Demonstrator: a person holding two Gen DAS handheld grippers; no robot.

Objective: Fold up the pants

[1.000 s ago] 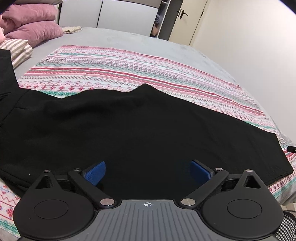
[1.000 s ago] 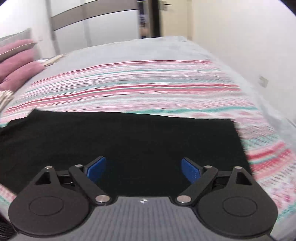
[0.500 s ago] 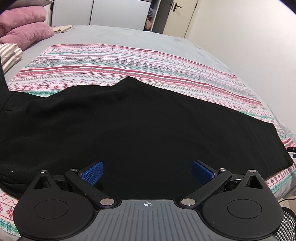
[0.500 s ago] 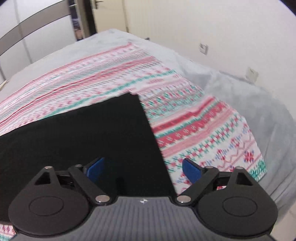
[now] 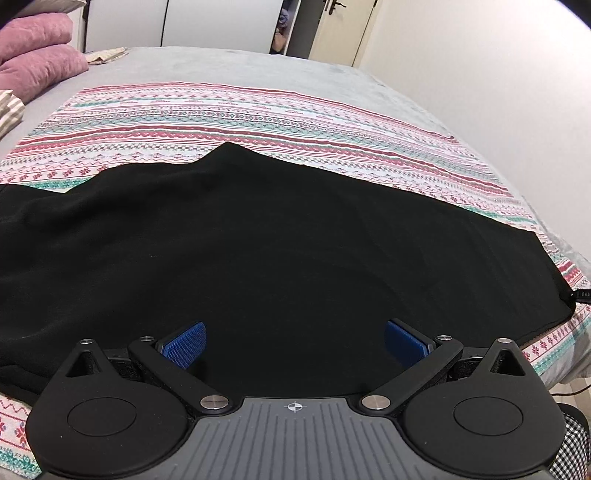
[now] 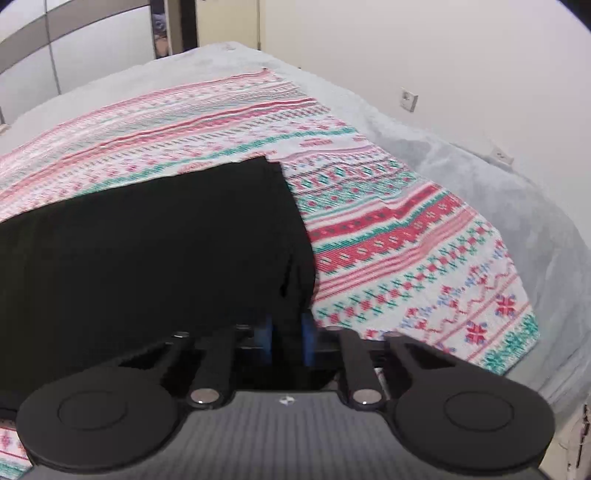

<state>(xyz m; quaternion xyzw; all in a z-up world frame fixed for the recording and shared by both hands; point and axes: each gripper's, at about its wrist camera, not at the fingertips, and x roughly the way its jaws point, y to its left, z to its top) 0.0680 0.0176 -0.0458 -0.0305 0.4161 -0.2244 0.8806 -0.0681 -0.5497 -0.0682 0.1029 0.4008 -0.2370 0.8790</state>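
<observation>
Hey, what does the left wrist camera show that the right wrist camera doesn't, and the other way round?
Only the left wrist view shows the left tongs, open above the black pants, the pink pillows and the pants' pointed far edge. Only the right wrist view shows the right tongs shut on the pants' hem corner, plus the wall sockets. Both show the pants spread on the patterned blanket over the grey bed, with the wardrobe doors behind.
</observation>
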